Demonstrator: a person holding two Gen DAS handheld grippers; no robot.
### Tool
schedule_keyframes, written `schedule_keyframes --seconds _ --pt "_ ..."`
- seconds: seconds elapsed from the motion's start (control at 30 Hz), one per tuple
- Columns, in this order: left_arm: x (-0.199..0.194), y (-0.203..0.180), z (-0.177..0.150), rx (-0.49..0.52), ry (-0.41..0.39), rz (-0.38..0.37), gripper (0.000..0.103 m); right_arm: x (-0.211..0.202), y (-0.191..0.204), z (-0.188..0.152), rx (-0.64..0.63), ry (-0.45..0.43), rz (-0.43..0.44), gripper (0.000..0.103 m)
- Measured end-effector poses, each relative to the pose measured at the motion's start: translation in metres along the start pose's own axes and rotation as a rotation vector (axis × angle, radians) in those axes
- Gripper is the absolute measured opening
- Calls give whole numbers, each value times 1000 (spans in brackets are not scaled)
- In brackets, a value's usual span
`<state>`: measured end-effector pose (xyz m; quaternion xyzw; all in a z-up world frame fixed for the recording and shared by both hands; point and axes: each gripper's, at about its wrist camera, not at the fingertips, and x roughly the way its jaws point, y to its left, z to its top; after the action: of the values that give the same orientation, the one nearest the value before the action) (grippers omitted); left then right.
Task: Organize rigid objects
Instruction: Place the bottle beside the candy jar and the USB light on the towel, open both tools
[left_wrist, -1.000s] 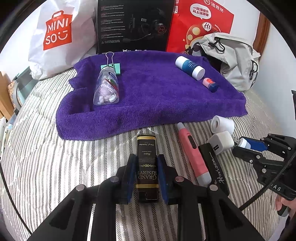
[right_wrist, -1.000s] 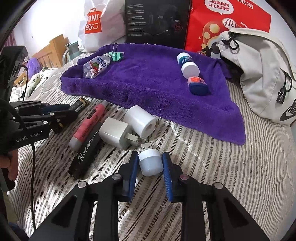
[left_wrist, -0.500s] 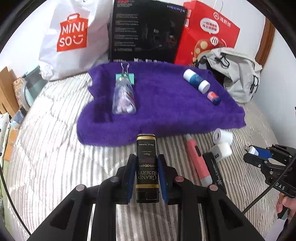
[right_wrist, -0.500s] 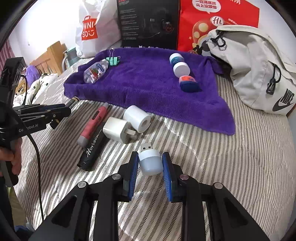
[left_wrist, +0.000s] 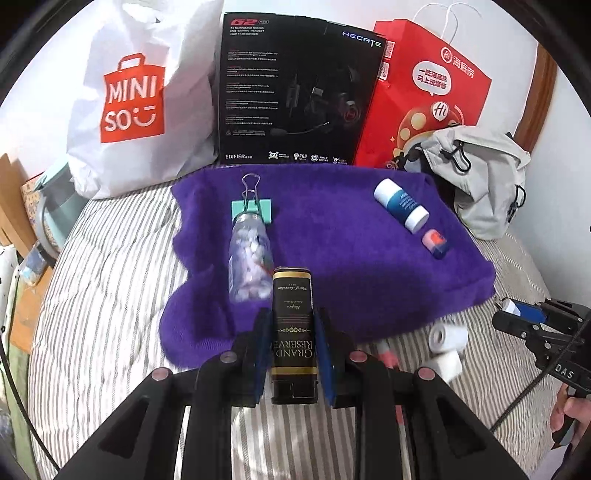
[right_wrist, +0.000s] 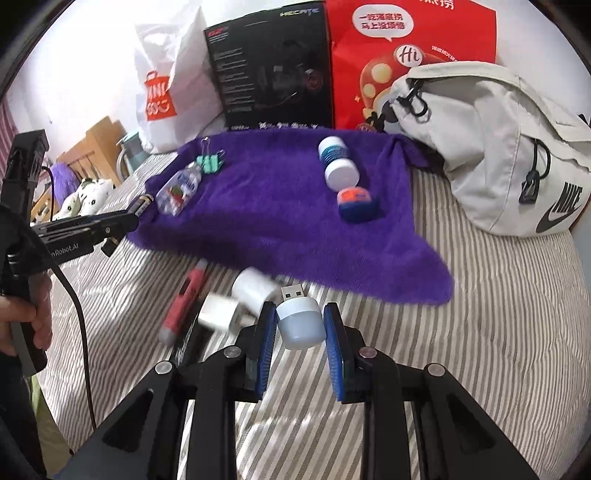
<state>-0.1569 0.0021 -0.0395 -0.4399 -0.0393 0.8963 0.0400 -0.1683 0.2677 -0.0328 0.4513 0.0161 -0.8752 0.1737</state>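
Left tool (left_wrist: 291, 354) clamping black tin (left_wrist: 293, 328) above purple towel (left_wrist: 332, 258) near edge; right tool (right_wrist: 300, 325) gripping white USB light (right_wrist: 300, 320) over bare striped bed (right_wrist: 480, 314) beside towel corner.

You are working in a bedroom at home. The surface under you is a bed (left_wrist: 110, 280) with a grey-and-white striped quilted cover and a purple towel (left_wrist: 332, 258) spread across it. Against the white wall stand a white Miniso shopping bag (left_wrist: 140, 99), a black headset box (left_wrist: 295, 92) and a red paper gift bag (left_wrist: 436, 99), with a pale Nike backpack (right_wrist: 498, 147) slumped beside them. Plush toys (right_wrist: 85, 195) and wooden furniture (right_wrist: 99, 140) sit off the bed's edge.
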Motion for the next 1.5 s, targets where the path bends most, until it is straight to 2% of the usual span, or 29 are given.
schedule_keyframes --seconds 0.43,0.63,1.13,1.2,1.5 --pt "39 0 32 -3 28 -14 23 53 -25 55 8 39 -30 26" --pt "56 -1 40 -1 51 -20 23 85 -26 63 -33 132 -40 26" --pt "80 -14 42 34 105 14 23 92 -29 68 -78 161 3 29" --pt "83 -17 41 47 113 23 23 91 -30 68 -75 166 9 35" --pt "88 -32 37 107 126 82 23 74 -30 63 -85 135 -36 45"
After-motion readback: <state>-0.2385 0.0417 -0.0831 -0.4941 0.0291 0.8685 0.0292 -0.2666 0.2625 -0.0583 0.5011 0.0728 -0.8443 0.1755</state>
